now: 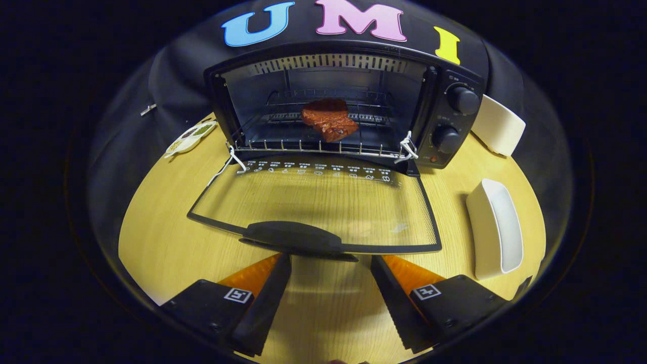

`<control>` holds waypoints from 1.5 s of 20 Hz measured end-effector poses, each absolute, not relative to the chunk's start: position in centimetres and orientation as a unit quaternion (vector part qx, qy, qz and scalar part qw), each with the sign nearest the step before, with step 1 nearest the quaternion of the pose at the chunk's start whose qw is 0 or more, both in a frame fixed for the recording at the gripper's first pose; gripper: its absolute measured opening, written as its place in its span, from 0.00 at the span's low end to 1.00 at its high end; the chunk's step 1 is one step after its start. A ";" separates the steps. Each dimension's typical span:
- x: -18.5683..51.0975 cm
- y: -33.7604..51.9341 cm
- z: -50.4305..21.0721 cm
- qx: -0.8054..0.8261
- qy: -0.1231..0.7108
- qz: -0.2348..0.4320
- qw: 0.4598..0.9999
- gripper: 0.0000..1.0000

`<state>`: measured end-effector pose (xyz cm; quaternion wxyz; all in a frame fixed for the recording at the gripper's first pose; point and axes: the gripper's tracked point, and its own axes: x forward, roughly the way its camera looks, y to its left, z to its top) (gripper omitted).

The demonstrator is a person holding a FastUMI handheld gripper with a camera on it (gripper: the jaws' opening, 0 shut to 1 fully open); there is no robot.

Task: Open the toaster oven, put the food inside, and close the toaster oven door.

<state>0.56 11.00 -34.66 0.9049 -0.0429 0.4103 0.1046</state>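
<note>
The black toaster oven (445, 81) stands at the back of the wooden table with its glass door (313, 202) folded down flat toward me. A reddish-brown piece of meat (329, 119) lies on the wire rack (313, 146) inside the cavity. The door's black handle (293, 236) sits just ahead of my fingertips. My gripper (331, 260) is open, its two fingers spread wide just below the handle, with nothing between them but bare tabletop.
A white oblong dish (498, 230) rests on the table to the right of the door. Another white dish (498, 124) stands beside the oven's right side. A small plate of seasonings (191, 136) lies left of the oven. Two knobs (462, 100) are on the oven's right panel.
</note>
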 end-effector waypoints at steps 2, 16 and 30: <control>0.8 11.2 -34.4 -0.065 0.403 0.108 0.906 0.99; 5.7 12.1 -21.4 -0.030 0.288 0.139 0.947 0.96; 8.4 6.2 -2.8 -0.045 0.071 0.117 0.990 0.98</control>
